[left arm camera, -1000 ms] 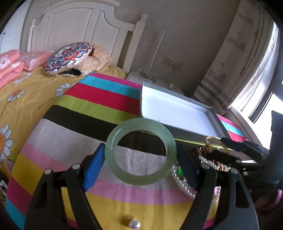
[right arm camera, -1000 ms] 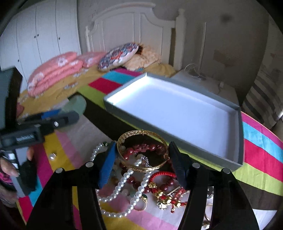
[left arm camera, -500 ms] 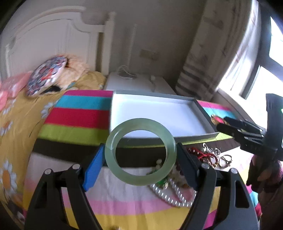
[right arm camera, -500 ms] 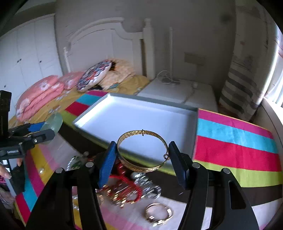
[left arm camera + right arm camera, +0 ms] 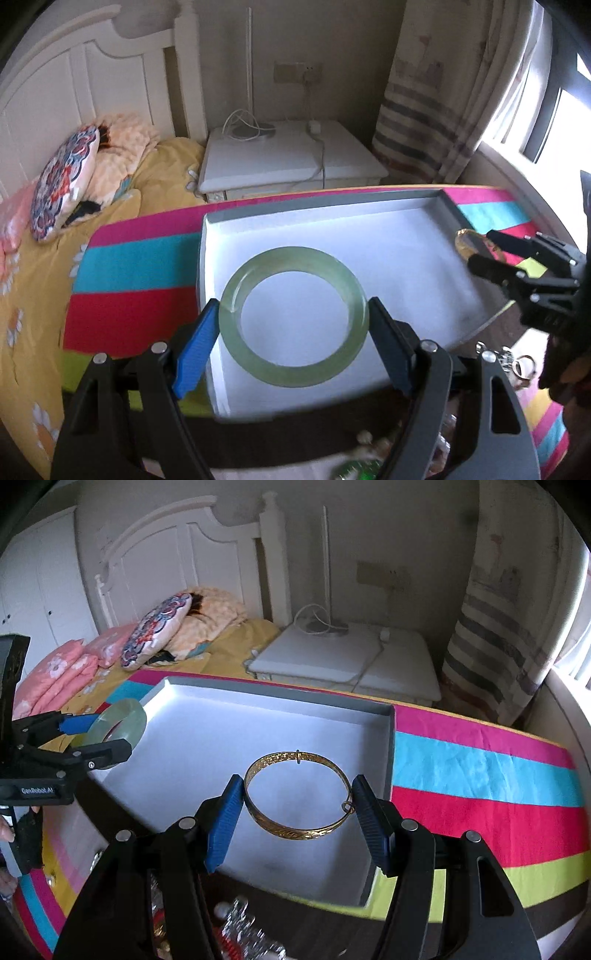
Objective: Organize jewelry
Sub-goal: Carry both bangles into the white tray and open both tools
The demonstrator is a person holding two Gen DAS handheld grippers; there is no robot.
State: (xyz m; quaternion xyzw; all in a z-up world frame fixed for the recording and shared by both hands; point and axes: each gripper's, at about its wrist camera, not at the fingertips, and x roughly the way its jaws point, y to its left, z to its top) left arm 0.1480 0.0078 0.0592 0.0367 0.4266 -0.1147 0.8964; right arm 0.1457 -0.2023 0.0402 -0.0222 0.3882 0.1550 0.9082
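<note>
My left gripper point(image 5: 293, 332) is shut on a pale green jade bangle point(image 5: 258, 269) and holds it above the left part of the grey tray with a white floor point(image 5: 369, 236). My right gripper point(image 5: 297, 805) is shut on a gold bangle point(image 5: 295, 832) and holds it above the tray's right part point(image 5: 207, 738). The right gripper with the gold bangle point(image 5: 466, 242) shows at the right of the left wrist view. The left gripper with the jade bangle point(image 5: 122, 722) shows at the left of the right wrist view.
The tray lies on a striped cloth point(image 5: 480, 775) on the bed. A pile of loose jewelry point(image 5: 240, 934) lies in front of the tray, near the grippers. A white nightstand point(image 5: 288, 155), headboard and pillows stand behind.
Both grippers moved forward from over the jewelry pile to above the tray, each still holding its bangle.
</note>
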